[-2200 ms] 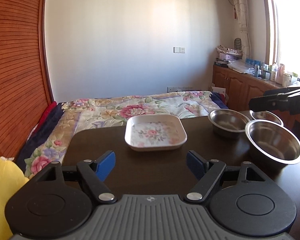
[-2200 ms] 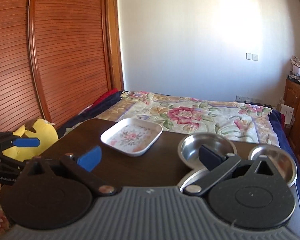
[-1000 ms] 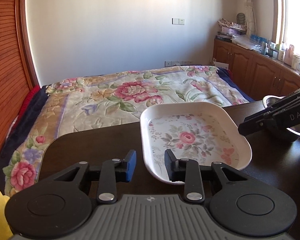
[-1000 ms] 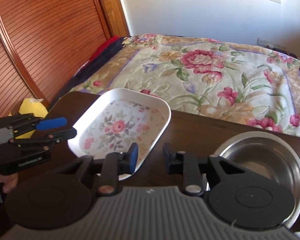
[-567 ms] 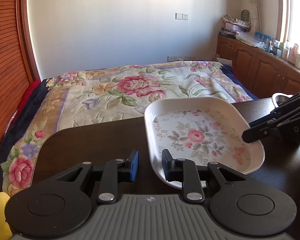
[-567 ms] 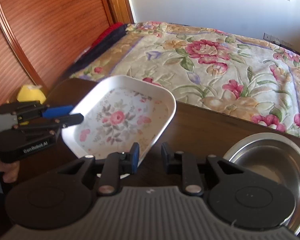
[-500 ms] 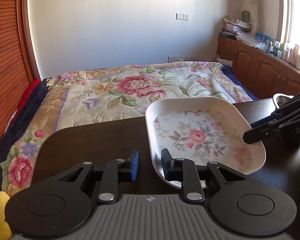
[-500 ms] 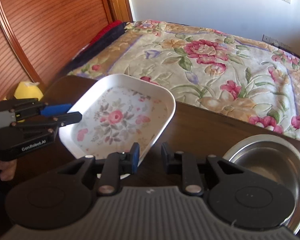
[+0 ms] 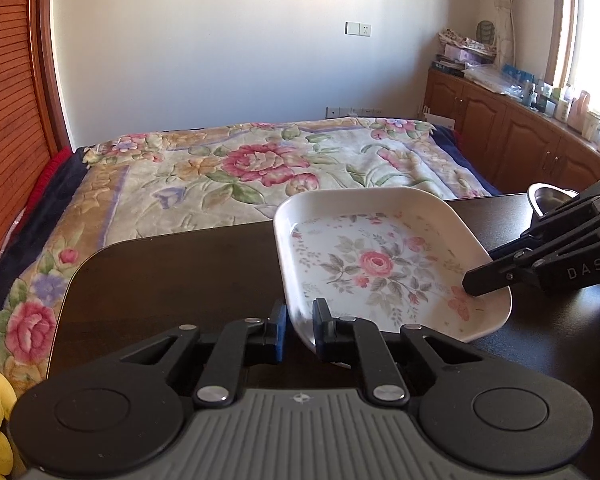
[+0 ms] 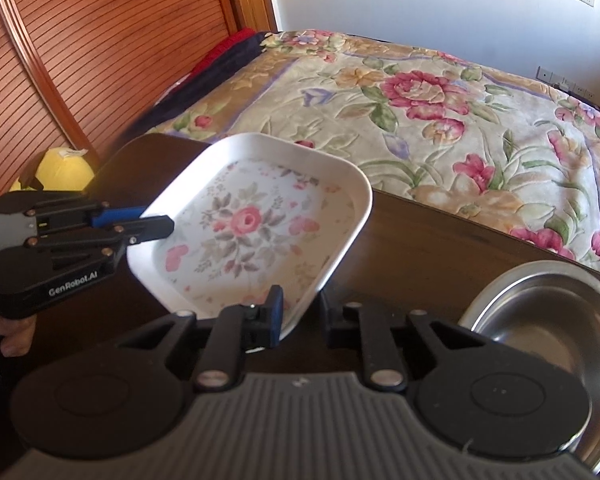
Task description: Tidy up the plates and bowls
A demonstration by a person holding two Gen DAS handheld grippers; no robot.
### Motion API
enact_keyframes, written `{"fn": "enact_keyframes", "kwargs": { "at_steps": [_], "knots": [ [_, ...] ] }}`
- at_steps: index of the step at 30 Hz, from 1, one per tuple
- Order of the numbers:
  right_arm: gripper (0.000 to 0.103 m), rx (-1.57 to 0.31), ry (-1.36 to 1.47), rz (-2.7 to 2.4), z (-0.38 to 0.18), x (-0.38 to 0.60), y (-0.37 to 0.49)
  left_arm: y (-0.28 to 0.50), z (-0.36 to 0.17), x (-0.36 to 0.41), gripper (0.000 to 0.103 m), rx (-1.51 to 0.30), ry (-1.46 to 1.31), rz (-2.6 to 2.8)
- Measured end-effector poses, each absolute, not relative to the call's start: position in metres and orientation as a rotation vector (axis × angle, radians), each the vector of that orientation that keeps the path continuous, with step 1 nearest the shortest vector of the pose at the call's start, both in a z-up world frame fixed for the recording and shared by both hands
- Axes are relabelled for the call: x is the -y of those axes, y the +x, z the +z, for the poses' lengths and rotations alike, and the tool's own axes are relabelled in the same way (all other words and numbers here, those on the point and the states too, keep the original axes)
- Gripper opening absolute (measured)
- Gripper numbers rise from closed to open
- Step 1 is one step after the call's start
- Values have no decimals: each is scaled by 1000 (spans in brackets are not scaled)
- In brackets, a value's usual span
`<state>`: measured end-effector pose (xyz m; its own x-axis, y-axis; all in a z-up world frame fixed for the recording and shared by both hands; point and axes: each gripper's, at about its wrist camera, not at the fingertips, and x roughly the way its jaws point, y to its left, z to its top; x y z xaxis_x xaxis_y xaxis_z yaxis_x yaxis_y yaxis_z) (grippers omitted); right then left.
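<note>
Left wrist view: the left gripper (image 9: 300,326) is clenched on the near rim of the square white plate with a pink rose print (image 9: 380,264), its 2 black fingers pinching the rim at the plate's 7 o'clock corner. The plate sits tilted above the dark brown wooden table (image 9: 172,268). At 3 o'clock the right gripper (image 9: 476,282) reaches in and grips the plate's rim at its 4 o'clock corner. Behind that gripper, a round stainless steel bowl (image 9: 548,196) peeks out at the table's far edge. Beyond the table at 12 o'clock lies the bed with a floral quilt (image 9: 260,168).

Right wrist view: the right gripper (image 10: 302,316) is closed on the plate (image 10: 252,224) at its 5 o'clock rim, 1 blue-padded finger inside the rim and the other outside. The left gripper (image 10: 156,220) clasps the plate's 9 o'clock edge. At 4 o'clock, a second steel bowl (image 10: 540,312) rests on the table (image 10: 420,248), just beside the gripper body.
</note>
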<state>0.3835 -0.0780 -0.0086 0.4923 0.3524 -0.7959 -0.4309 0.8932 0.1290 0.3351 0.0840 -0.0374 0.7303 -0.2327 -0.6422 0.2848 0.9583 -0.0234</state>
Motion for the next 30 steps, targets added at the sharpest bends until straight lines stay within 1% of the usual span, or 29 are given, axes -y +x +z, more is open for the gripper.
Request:
{"fn": "enact_keyframes", "kwargs": {
  "at_steps": [14,30],
  "knots": [
    [20,-945,-25,489,-8,90,388,318,-29,-82,16,-687,104,-282],
    [20,-881,-17,495,10,102,357,277,-1,-74,16,-628,123,-292]
  ]
}}
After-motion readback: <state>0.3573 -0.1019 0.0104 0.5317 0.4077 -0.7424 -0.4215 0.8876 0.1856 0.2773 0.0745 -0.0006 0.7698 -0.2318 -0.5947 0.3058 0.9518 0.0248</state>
